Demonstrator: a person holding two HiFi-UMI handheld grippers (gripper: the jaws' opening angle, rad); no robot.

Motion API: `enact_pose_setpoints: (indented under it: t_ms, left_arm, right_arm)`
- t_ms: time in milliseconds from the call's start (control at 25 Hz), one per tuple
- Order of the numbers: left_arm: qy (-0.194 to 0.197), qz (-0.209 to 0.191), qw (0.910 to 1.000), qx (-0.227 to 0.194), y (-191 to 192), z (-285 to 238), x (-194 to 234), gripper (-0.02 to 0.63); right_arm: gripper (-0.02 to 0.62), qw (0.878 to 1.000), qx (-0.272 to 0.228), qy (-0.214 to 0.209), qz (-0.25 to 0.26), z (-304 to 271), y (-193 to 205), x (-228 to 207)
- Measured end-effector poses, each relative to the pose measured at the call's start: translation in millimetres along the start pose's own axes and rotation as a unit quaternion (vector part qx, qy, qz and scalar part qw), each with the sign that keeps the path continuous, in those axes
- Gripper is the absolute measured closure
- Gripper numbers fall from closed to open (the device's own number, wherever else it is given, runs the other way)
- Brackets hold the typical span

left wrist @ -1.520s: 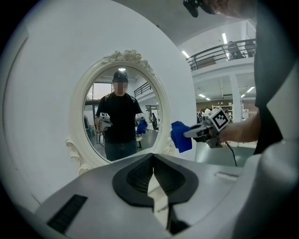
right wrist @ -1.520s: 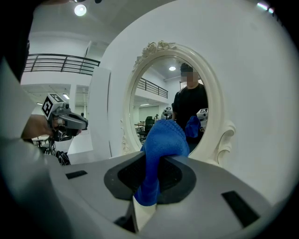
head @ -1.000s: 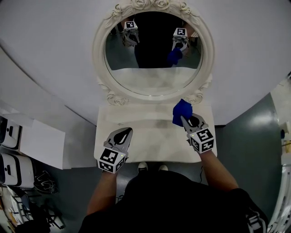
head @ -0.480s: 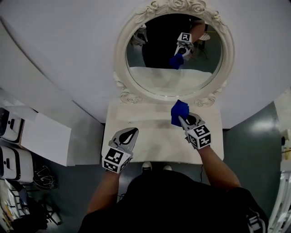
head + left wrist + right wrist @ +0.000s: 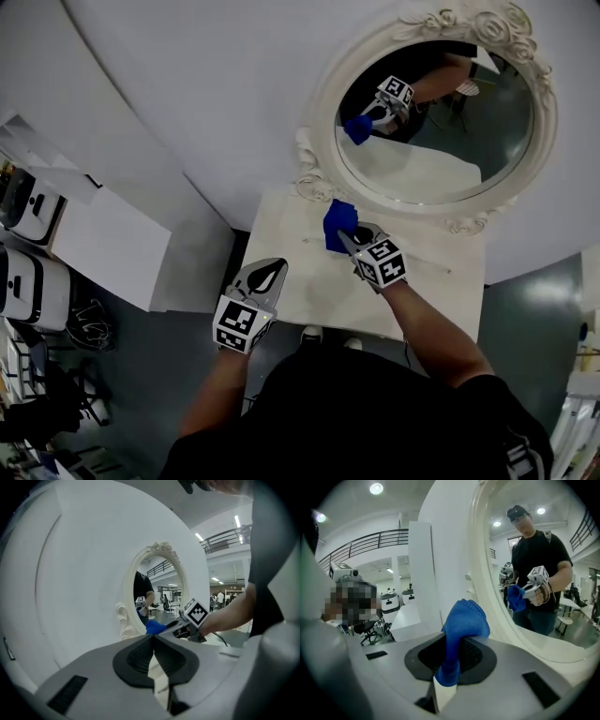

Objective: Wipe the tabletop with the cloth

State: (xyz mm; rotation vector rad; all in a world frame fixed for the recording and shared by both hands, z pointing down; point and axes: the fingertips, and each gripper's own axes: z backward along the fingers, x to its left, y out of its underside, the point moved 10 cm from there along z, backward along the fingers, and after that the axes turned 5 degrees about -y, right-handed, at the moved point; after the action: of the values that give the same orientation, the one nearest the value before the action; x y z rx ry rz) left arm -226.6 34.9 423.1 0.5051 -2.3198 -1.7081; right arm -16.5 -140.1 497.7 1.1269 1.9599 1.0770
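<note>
The blue cloth [image 5: 339, 224] is clamped in my right gripper [image 5: 349, 242], which holds it over the back left part of the white tabletop [image 5: 427, 281], close to the mirror's frame. In the right gripper view the cloth [image 5: 460, 632] bunches up out of the shut jaws. My left gripper [image 5: 266, 277] sits at the tabletop's front left corner, jaws shut and empty; its view shows the pads [image 5: 140, 658] pressed together, with the blue cloth [image 5: 154, 628] and right gripper [image 5: 180, 629] beyond.
An oval mirror [image 5: 431, 122] in an ornate white frame stands at the back of the table against the curved white wall and reflects the gripper and cloth. White cabinets [image 5: 108, 239] and equipment [image 5: 28, 281] stand to the left on the grey floor.
The right gripper has carried the cloth leftward along the back of the tabletop, from the right side toward the left corner. The head view has swung left. The left gripper has stayed by the front left edge.
</note>
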Motion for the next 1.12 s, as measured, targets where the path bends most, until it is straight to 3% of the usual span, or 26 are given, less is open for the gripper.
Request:
enact_pose_setpoints:
  t_ms: [560, 760, 1120]
  left_arm:
    - [-0.078, 0.043, 0.9956, 0.028, 45.4, 46.9, 77.8, 0.592]
    - [-0.086, 0.049, 0.9946, 0.033, 57.0, 47.9, 95.1, 0.592]
    - [-0.109, 0.067, 0.99, 0.06, 84.0, 71.0, 122.1, 0.592]
  right_arm:
    - [0.554, 0.988, 0.1, -0.117, -0.017, -199.1, 22.6, 67.2]
    - [0.554, 0.979, 0.137, -0.14, -0.052, -251.8, 41.4, 80.9]
    - [0.554, 0.966, 0.203, -0.148, -0.056, -331.6, 78.8, 109.5]
